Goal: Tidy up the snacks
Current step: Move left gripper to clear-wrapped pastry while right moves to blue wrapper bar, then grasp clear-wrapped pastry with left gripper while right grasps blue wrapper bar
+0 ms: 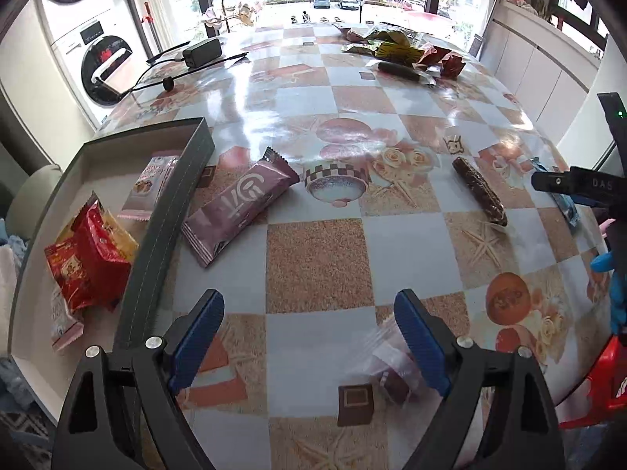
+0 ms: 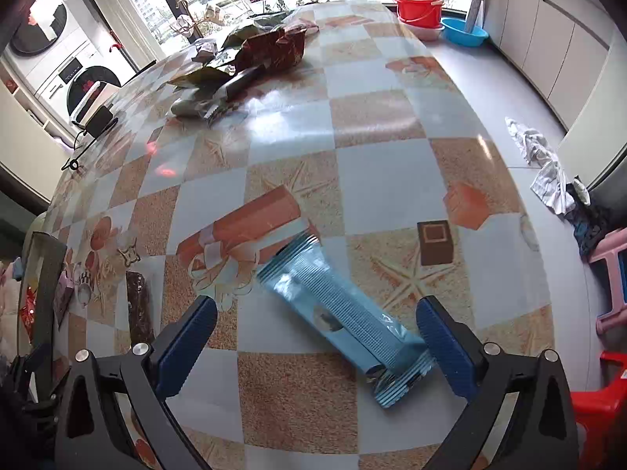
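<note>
While the right hand-held gripper (image 2: 316, 342) hangs open over the shiny blue foil snack packet (image 2: 345, 323) at lower centre, the pick-up step is in hand. Next it likely must close on the packet; the left hand-held gripper (image 1: 309, 337) gapes empty.

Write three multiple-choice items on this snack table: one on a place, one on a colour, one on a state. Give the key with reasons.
1. Where does the purple snack bar lie?
A. inside the box
B. on the table beside the box
C. on the far snack pile

2. What colour is the packet between the right gripper's fingers?
A. red
B. yellow
C. light blue

3. How is the left gripper?
A. open, nothing gripped
B. shut on a bar
C. out of view

Key: B, it rests just outside the wall of the box; C, its foil is blue; A, its pads stand wide apart over the tablecloth.
</note>
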Available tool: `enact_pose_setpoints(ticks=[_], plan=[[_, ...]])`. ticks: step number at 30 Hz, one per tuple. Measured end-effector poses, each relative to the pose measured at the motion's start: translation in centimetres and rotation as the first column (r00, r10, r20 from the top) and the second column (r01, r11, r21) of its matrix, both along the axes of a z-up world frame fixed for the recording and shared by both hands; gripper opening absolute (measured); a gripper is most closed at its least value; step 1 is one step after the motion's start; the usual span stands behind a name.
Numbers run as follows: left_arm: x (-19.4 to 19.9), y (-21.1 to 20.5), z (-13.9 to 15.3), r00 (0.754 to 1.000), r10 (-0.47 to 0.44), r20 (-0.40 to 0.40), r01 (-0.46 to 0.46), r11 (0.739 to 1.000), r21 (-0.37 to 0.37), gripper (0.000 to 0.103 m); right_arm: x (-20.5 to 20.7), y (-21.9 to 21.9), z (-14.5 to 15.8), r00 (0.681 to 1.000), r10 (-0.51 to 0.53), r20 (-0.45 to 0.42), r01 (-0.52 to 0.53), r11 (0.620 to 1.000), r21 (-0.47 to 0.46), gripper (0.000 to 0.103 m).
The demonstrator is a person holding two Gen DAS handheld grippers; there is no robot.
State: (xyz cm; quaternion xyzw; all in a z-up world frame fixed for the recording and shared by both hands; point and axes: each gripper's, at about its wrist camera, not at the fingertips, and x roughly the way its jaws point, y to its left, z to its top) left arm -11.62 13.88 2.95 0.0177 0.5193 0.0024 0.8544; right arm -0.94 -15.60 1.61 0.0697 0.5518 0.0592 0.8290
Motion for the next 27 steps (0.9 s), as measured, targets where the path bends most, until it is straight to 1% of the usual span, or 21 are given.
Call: enact_pose_setpoints(ticks=[3, 4, 5, 6, 8, 11, 13, 14, 16, 19, 21, 22, 24, 27], plan=[[-0.4, -0.4, -0.5, 0.999, 0.037, -0.029, -0.037, 0.999, 0.001, 0.092, -1.4, 2.8, 0.2, 0.991, 0.135, 0.008, -0.135, 0.988, 0.068, 0.103], [-0.6, -0.6, -0.7, 0.998, 0.057, -0.038, -0.057, 0.998, 0.001, 0.091, -1.8, 3.5, 0.3, 0.987, 0.162, 0.015, -0.163, 0.983, 0.082, 0.103], [-0.9, -0.7, -0.6, 0.996, 0.076, -0.041, -0.077, 0.997, -0.009, 0.091, -2.3, 3.8, 0.5, 0.986, 0.165, 0.025, -0.166, 0.983, 0.075, 0.103], [-1.2, -0.6, -0.4, 0.995, 0.089, -0.041, -0.090, 0.996, -0.027, 0.091, -2.6, 3.8, 0.6, 0.988, 0.152, 0.035, -0.154, 0.986, 0.060, 0.103], [-1.9, -0.6, 0.2, 0.994, 0.102, -0.034, -0.104, 0.993, -0.053, 0.092, -2.9, 2.8, 0.9, 0.995, 0.090, 0.045, -0.091, 0.995, 0.034, 0.103], [-2.6, -0.7, 0.9, 0.994, 0.109, -0.022, -0.110, 0.993, -0.044, 0.092, -2.9, 0.6, 1.4, 0.998, 0.002, 0.056, -0.004, 1.000, 0.030, 0.103], [-2.8, -0.9, 0.6, 0.995, 0.092, -0.045, -0.094, 0.995, -0.044, 0.092, -2.6, -0.3, 1.4, 0.999, -0.021, 0.038, 0.019, 0.999, 0.040, 0.103], [-2.9, -1.2, 0.4, 0.995, 0.078, -0.057, -0.080, 0.996, -0.032, 0.092, -2.3, -0.4, 1.4, 0.999, -0.017, 0.031, 0.016, 0.999, 0.041, 0.103], [-3.3, -1.5, 0.1, 0.997, 0.058, -0.052, -0.059, 0.998, -0.020, 0.092, -2.3, 0.2, 1.3, 0.999, 0.019, 0.027, -0.020, 1.000, 0.019, 0.103], [-3.1, -1.9, -0.3, 0.996, 0.050, -0.071, -0.051, 0.999, -0.012, 0.093, -2.3, 1.6, 1.2, 0.994, 0.100, 0.045, -0.096, 0.992, -0.079, 0.103], [-2.8, -2.4, -1.8, 0.992, 0.050, -0.117, -0.047, 0.999, 0.025, 0.093, -2.2, 2.2, 1.3, 0.989, 0.138, 0.057, -0.130, 0.983, -0.131, 0.103], [-3.1, -2.1, -1.9, 0.995, 0.058, -0.080, -0.059, 0.998, -0.011, 0.093, -2.0, 2.3, 1.3, 0.987, 0.147, 0.063, -0.136, 0.980, -0.143, 0.103], [-3.2, -2.0, -2.2, 0.996, 0.071, -0.061, -0.072, 0.997, -0.017, 0.094, -1.3, 2.1, 1.6, 0.988, 0.138, 0.075, -0.127, 0.982, -0.139, 0.103], [-2.9, -1.9, -2.4, 0.997, 0.072, -0.037, -0.073, 0.997, -0.018, 0.094, 0.2, 1.2, 2.2, 0.992, 0.073, 0.101, -0.062, 0.993, -0.103, 0.103]])
